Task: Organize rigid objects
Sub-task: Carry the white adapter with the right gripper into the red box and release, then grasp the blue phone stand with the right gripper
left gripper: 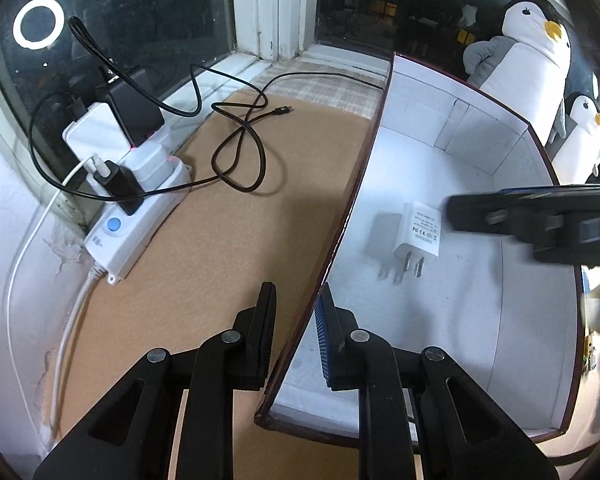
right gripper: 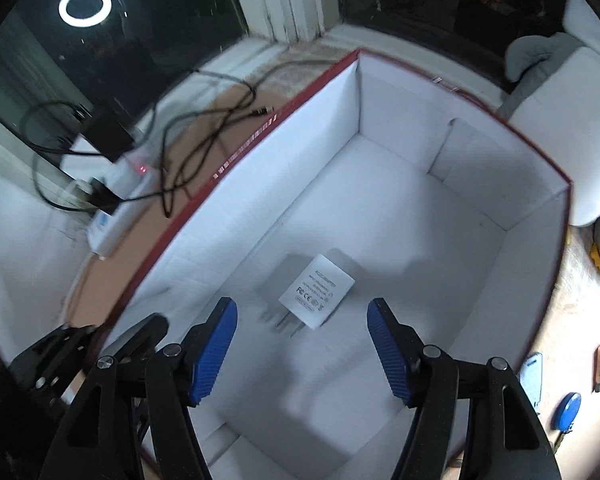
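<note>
A white plug adapter point(left gripper: 418, 232) lies flat on the floor of a white box with a dark red rim point(left gripper: 356, 184); it also shows in the right wrist view point(right gripper: 316, 292). My left gripper point(left gripper: 298, 300) straddles the box's left wall near its front corner, jaws close around the wall with a small gap. My right gripper point(right gripper: 302, 320) is open and empty, hanging over the box point(right gripper: 440, 220) just in front of the adapter. In the left wrist view it point(left gripper: 540, 220) enters from the right above the box.
A white power strip point(left gripper: 132, 200) with several chargers and a loose black cable point(left gripper: 240, 136) lie on the brown mat point(left gripper: 204, 272) left of the box. Plush penguins point(left gripper: 536, 52) stand behind the box. Small blue items point(right gripper: 566, 404) lie right of it.
</note>
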The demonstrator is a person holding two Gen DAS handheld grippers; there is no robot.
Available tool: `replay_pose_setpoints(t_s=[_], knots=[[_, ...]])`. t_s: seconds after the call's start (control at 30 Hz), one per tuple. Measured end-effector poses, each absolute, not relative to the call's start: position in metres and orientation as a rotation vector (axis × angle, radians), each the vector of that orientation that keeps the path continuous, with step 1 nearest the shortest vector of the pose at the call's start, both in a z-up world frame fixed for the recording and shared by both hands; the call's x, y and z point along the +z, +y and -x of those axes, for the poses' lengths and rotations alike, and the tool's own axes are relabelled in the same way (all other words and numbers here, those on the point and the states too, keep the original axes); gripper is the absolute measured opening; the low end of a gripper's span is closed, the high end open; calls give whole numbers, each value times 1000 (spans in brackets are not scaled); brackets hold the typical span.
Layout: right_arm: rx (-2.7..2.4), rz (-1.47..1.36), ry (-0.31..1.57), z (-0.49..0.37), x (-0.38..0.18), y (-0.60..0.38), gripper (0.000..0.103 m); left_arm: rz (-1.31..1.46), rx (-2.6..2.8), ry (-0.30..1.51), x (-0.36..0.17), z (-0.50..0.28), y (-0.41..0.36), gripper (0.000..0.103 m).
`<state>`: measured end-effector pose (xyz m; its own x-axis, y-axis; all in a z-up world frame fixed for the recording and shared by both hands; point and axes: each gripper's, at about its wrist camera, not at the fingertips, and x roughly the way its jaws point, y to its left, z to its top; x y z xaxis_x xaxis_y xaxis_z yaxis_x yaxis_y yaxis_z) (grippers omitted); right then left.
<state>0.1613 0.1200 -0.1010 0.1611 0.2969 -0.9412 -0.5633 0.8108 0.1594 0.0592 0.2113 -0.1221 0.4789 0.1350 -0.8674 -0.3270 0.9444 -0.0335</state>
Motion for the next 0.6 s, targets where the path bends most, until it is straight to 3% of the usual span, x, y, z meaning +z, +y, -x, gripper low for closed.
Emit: replay_pose_setpoints(t_s=[0.33,0.6], knots=[[528,135,1135,-154,-53,14,64,189,297,1040,-118,-54,211,18],[338,155,1158,-159,-84,-79,64,188,308,1053,-116,-54,210,18]])
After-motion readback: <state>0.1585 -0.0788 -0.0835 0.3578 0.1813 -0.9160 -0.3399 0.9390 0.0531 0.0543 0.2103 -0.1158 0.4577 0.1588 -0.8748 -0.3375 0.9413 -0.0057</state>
